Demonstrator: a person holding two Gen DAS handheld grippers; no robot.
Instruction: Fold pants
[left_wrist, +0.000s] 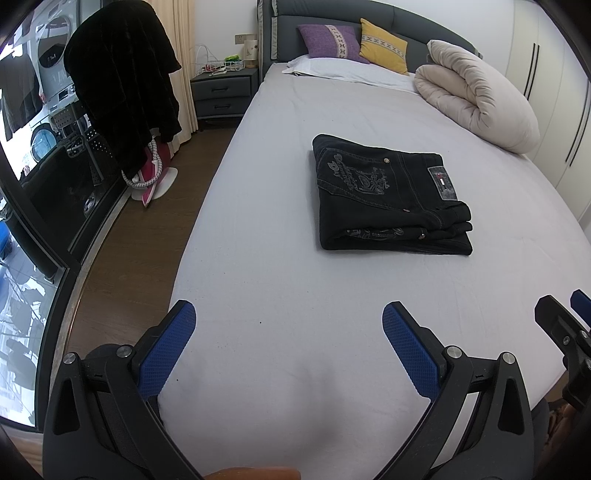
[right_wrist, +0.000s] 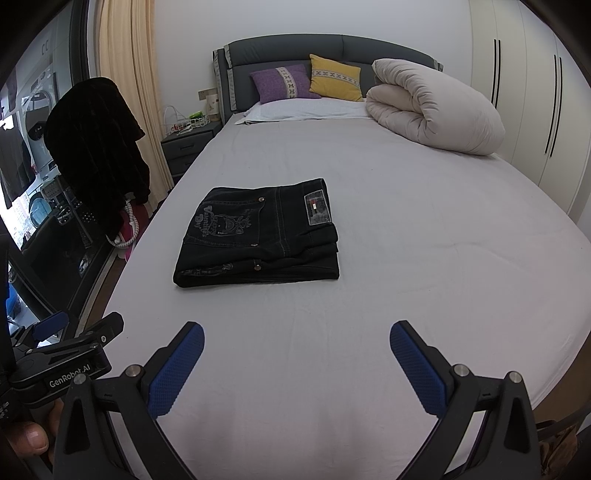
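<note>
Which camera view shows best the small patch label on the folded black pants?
The left wrist view shows the patch label best: it looks larger there, and its red and white mark is clearer. In the right wrist view the same label on the folded black pants appears smaller.

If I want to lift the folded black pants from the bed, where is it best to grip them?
Probably grip the folded pants at the stacked near edge, coming from the foot of the bed: all the layers meet there, so one open claw can pinch them together.
</note>
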